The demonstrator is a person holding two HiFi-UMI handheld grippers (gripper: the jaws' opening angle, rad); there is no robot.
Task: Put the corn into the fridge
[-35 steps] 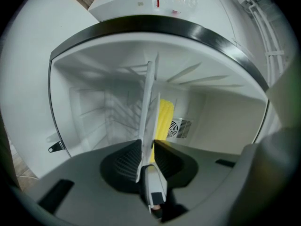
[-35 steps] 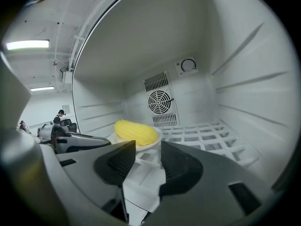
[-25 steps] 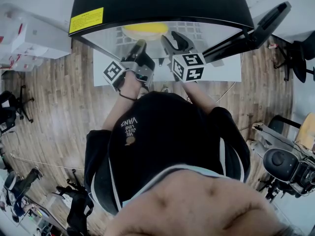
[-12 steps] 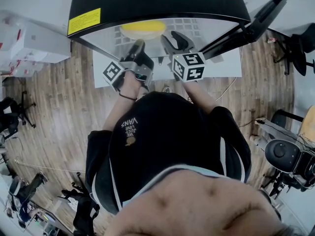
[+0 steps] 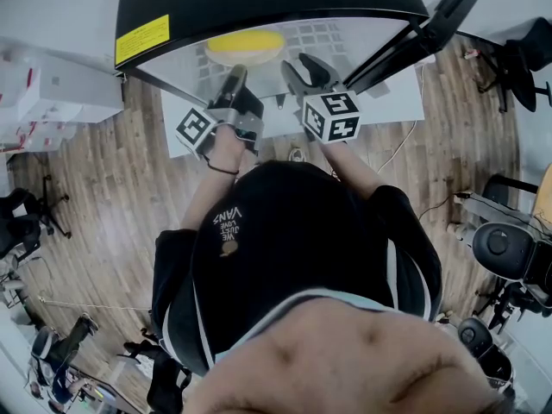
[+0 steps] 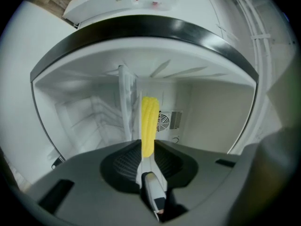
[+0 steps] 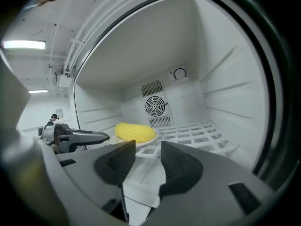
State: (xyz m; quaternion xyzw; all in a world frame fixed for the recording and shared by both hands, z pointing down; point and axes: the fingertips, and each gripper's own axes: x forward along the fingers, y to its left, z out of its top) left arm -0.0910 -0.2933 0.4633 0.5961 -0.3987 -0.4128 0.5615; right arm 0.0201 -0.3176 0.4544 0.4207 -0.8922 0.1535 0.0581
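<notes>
A yellow corn cob (image 5: 244,45) lies on a white plate (image 7: 142,143) over the wire shelf (image 7: 197,133) inside the open mini fridge (image 5: 259,3). My left gripper (image 5: 235,83) reaches into the fridge, turned on its side, with its jaws shut on the plate's near rim (image 6: 144,162). The corn (image 6: 149,126) shows just beyond the jaws. My right gripper (image 5: 297,65) sits beside it to the right at the fridge mouth. In the right gripper view its jaws (image 7: 146,160) stand apart with nothing between them, and the corn (image 7: 135,132) and left gripper (image 7: 77,138) lie ahead to the left.
The fridge door (image 5: 431,24) swings open to the right. A fan grille (image 7: 156,106) sits on the back wall. The fridge stands on a white mat (image 5: 388,110) on wood floor. White boxes (image 5: 60,84) lie left and office chairs (image 5: 509,248) right.
The left gripper with the plate and corn has edged slightly deeper into the fridge. The right gripper has stayed about where it was.
</notes>
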